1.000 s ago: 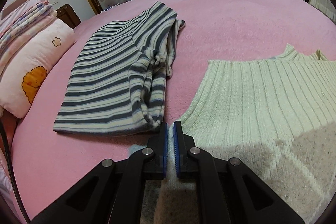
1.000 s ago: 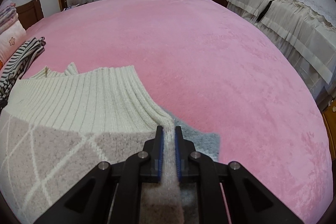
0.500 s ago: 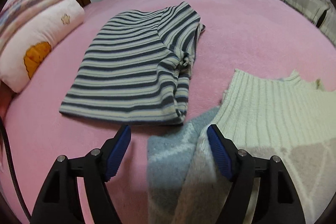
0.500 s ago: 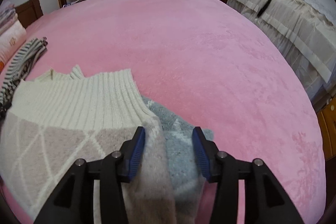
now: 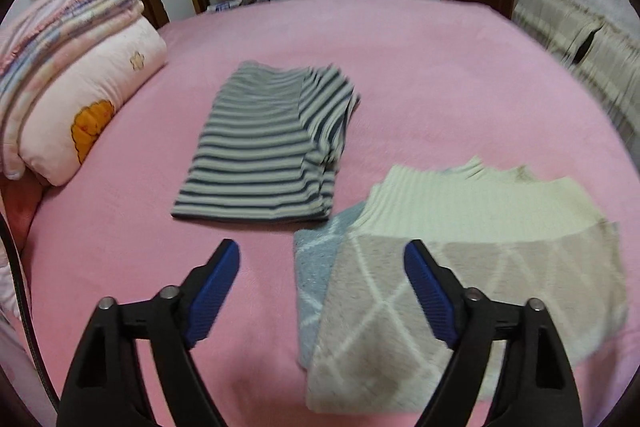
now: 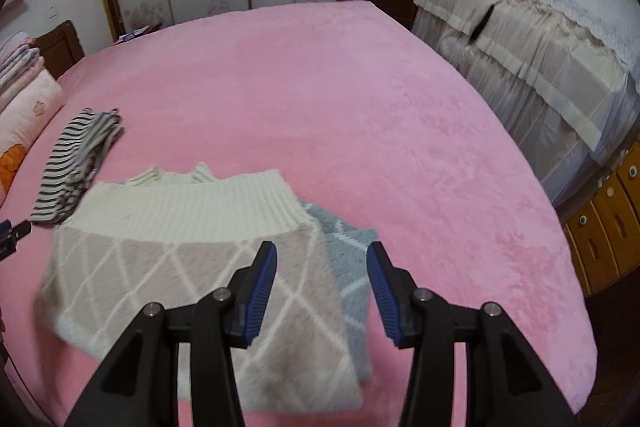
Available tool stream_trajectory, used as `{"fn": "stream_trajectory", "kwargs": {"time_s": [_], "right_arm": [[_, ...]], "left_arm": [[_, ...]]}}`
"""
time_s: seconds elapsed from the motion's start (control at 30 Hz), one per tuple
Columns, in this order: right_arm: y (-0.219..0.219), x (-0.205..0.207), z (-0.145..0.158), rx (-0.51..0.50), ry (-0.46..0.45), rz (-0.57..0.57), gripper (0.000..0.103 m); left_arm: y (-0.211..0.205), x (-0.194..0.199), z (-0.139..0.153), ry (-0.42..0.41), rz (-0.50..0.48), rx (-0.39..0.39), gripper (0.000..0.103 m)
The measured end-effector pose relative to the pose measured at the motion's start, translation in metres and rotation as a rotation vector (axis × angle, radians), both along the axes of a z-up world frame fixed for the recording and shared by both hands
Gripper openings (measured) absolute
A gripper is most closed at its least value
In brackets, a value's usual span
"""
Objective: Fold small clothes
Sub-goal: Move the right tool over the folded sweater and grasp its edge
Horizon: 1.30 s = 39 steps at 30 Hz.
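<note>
Left gripper (image 5: 322, 263): jaws opening wide, nothing between the pads; right gripper (image 6: 322, 265): jaws parted and empty, both hanging clear above the folded knit sweater (image 5: 472, 267), which lies flat on the pink bedspread (image 5: 440, 67) just beside the folded striped top (image 5: 264, 151). The sweater is judged soft, light and floppy, its stacked layers liable to slide. Best hold: pinch all layers at the two near corners.

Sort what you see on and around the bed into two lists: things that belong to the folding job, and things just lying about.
Job: knitted sweater; striped top.

Lying about: pillow; stacked blankets; pink bedspread; covered furniture.
</note>
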State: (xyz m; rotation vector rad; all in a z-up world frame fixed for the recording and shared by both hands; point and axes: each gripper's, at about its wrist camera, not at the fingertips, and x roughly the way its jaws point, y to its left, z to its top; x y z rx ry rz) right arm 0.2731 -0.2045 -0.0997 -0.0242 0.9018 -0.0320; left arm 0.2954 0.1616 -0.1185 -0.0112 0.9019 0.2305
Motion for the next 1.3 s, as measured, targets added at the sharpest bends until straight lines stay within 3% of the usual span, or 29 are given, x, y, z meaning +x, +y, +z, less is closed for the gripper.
{"fn": "stream_trajectory", "kwargs": {"time_s": [0.23,0.37,0.5,0.63,0.77,1.03,1.3], "right_arm": [[0.039,-0.042,0.046,0.020,-0.067,0.072,0.047],[0.060,-0.062,0.061,0.040,-0.102,0.108,0.047],[0.078,-0.073,0.060,0.069,-0.118,0.139,0.047],[0.091,-0.076,0.043,0.073,-0.124,0.145,0.047],[0.100,-0.075,0.019,0.074,-0.114,0.133,0.046],[0.109,-0.060,-0.042,0.113,-0.040,0.123,0.024],[0.132,-0.034,-0.089,0.131,0.009,0.170,0.013]], "left_arm": [[-0.023,-0.054,0.072,-0.145,-0.047,-0.066,0.101],[-0.037,-0.079,0.091,-0.192,-0.065,-0.083,0.102],[-0.049,-0.097,0.093,-0.235,-0.069,-0.118,0.102],[-0.053,-0.102,0.069,-0.205,-0.032,-0.147,0.102],[-0.051,-0.101,0.024,-0.148,0.033,-0.183,0.102],[-0.047,-0.086,-0.057,-0.044,0.174,-0.209,0.102],[-0.025,-0.091,-0.109,0.052,0.281,-0.324,0.102]]}}
